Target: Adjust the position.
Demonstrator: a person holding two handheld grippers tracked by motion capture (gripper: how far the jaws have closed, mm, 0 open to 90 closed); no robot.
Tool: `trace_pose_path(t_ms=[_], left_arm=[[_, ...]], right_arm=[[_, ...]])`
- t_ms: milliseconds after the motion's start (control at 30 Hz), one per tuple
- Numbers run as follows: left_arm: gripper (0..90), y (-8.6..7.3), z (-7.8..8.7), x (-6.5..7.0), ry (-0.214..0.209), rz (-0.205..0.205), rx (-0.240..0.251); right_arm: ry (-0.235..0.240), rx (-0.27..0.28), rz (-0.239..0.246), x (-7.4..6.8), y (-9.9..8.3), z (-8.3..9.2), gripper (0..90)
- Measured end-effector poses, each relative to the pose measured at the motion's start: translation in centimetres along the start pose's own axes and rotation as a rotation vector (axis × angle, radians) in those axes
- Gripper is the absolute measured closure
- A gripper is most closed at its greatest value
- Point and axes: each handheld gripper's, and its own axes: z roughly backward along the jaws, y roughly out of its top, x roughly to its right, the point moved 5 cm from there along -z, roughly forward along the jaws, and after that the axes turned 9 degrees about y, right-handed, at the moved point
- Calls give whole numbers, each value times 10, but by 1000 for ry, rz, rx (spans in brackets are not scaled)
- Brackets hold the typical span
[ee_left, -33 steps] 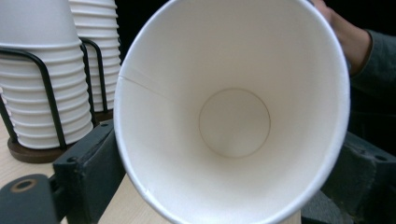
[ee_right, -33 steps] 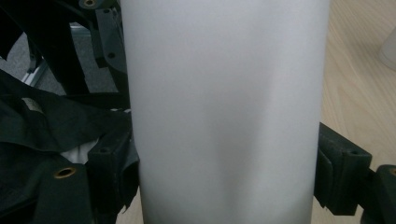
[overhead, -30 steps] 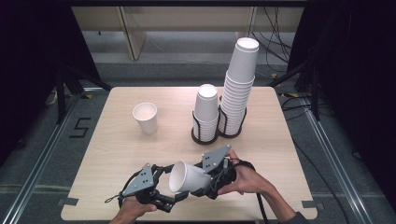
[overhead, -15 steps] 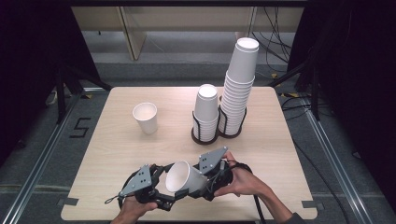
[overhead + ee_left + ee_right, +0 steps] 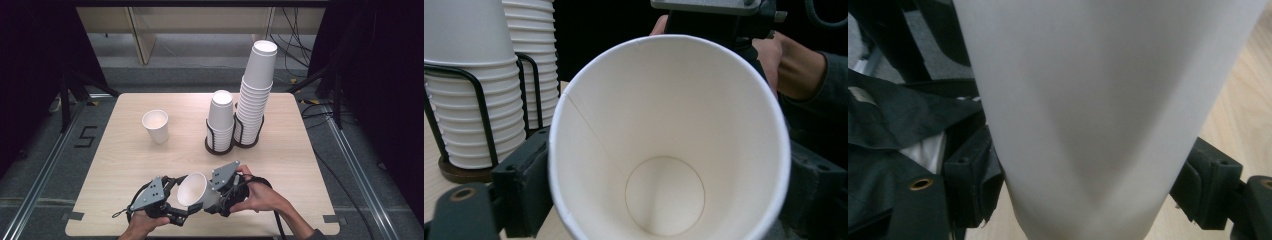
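High view: my left gripper (image 5: 172,202) and right gripper (image 5: 220,197) meet at the near edge of the table (image 5: 300,170), 1 paper cup (image 5: 194,189) held between them. Right gripper view shows the jaws clamped on the cup's (image 5: 1083,125) tapered wall, so I'm holding it there. Left gripper view: the cup's (image 5: 664,150) mouth faces me dead on, rim between my black jaws. They have just been closing and now stand narrow against the rim, and I read that as a grip too.

Key relation: cup lies on its side, long axis running from the right gripper to the left, mouth toward the left, base toward the right. Both hands are equally near, each on 1 end. My guess is a handover or a pull-apart along that axis. Risk: crushing the thin rim.

Farther out: 2 stacks in wire holders, short stack (image 5: 220,117) and tall stack (image 5: 255,90), side by side past the right gripper. 1 loose cup (image 5: 155,126) stands upright, well apart to the left.
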Motion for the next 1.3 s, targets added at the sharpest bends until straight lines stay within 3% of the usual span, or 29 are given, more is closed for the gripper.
trace_pose_path(t_ms=[167, 367, 633, 800, 967, 1067, 1200, 1300], left_arm=[[87, 2, 0, -3, 14, 40, 35], [111, 0, -2, -1, 5, 42, 36], [152, 1, -1, -1, 1, 49, 40], [168, 3, 1, -4, 24, 43, 44], [170, 4, 4, -15, 117, 26, 6], [169, 3, 6, -27, 199, 4, -26], [169, -1, 9, -42, 292, -31, -87], [168, -5, 13, -55, 370, -52, -128]], right_arm=[[34, 80, -29, 0, 2, -2, 242], [50, 144, -35, -1, 7, -6, 242], [56, 162, -56, -2, 8, -12, 233], [46, 161, -94, 2, 5, -12, 178], [14, 143, -130, 8, -6, -7, 182], [-26, 132, -167, 12, -15, -1, 193], [-114, 108, -174, 19, -26, 8, 196], [-165, 109, -209, 24, -34, 15, 196]])
